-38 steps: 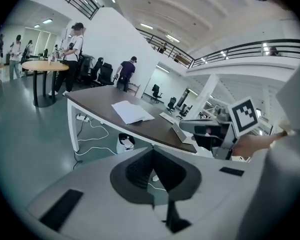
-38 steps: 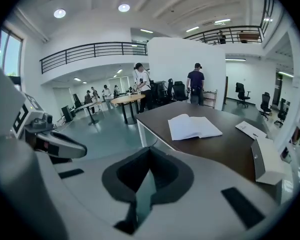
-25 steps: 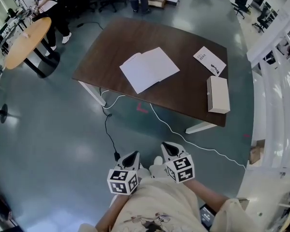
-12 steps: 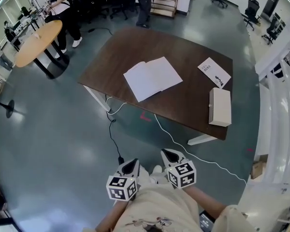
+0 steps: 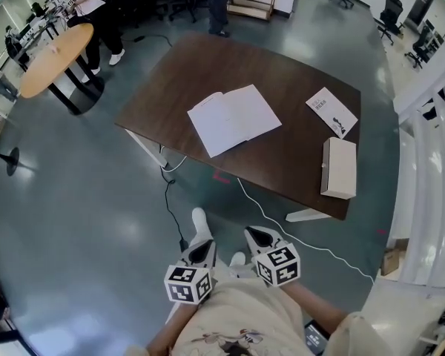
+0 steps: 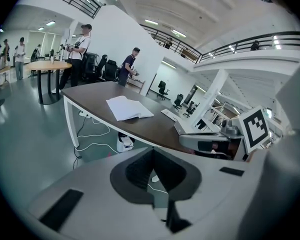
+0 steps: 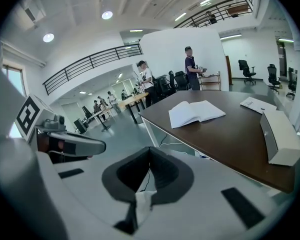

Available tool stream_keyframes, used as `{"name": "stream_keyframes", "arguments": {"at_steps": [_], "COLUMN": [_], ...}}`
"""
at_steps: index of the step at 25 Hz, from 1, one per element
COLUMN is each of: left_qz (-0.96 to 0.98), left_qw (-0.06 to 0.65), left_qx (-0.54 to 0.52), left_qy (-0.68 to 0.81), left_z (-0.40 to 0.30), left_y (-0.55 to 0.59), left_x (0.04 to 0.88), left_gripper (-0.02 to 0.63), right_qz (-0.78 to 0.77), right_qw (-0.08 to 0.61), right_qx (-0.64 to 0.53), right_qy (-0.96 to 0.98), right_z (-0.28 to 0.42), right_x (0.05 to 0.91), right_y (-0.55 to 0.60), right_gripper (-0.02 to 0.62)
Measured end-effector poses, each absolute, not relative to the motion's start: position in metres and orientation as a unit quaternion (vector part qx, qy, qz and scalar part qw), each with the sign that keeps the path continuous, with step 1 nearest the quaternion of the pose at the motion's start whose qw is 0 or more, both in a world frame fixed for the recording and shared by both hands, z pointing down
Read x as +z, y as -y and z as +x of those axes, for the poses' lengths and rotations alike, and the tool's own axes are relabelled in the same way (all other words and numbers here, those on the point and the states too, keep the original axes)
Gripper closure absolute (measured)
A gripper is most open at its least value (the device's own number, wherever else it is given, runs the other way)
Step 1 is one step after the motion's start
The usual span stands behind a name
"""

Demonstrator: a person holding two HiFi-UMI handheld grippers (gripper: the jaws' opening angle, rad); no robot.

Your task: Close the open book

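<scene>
Well, at far left in the head view an orange round table (image 5: 53,56) stands apart w/ people beside it, nothing to do w/ the job.

Next along, the left gripper (image 5: 203,248) sits low & tucked close to the person's body, over bare floor w/ a shoe (image 5: 199,219) just ahead of it. In the left gripper view its claw (image 6: 153,180) is closed pad to pad, nothing in it. Prob. carried that way because there's nothing to grip yet & the person isn't at the work surface.

The open book (image 5: 233,119) lies flat, pages up, on the dark table (image 5: 282,170), toward its near-left corner & well apart from both tools. Both halves spread wide, so one half will need lifting & folding over the spine; lying nr the edge should make it easy to reach from the person's side. Both gripper views point at it (image 6: 129,108) (image 7: 195,112), i.e. tools aimed where they're headed.

The right gripper (image 5: 256,235) is level w/ the left one, just beside it, also held in. Its claw (image 7: 144,178) is together too; a pale patch low in the seam is too unclear to name, nothing plainly clamped.

Further right on the table, a leaflet (image 5: 331,112) & a beige box (image 5: 338,167) lie clear of the book, so shouldn't get in the way. Task not begun, approach stage by the look of it.
</scene>
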State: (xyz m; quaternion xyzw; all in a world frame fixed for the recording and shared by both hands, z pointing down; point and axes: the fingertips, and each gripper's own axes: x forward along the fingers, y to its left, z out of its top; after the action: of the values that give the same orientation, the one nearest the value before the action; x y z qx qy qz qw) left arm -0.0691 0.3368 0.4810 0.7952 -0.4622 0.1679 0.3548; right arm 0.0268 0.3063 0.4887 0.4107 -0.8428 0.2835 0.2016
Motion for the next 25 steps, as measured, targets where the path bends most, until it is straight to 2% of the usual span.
{"name": "stream_keyframes", "arguments": {"at_steps": [14,20,25], "left_qz": [0.808,0.813,0.821], "left_qw": [0.359,0.367,0.366], "left_qx": [0.172,0.182,0.197], "left_qy": [0.433,0.413,0.392], "left_z": [-0.146,-0.186,-0.192], "left_y": [-0.160,-0.106,-0.071], "left_x": [0.481,0.486,0.496], "left_gripper": [0.600,0.600,0.600], "right_qz": [0.432,0.451,0.468], "right_qw": [0.246,0.256,0.250], "right_qx": [0.282,0.299,0.325], "right_qy": [0.820,0.801,0.783], "right_z": [-0.024,-0.047,-0.058], "right_x": [0.510,0.529,0.544], "right_y": [-0.137,-0.093,-0.070], "right_gripper": [0.589,0.589,0.589]}}
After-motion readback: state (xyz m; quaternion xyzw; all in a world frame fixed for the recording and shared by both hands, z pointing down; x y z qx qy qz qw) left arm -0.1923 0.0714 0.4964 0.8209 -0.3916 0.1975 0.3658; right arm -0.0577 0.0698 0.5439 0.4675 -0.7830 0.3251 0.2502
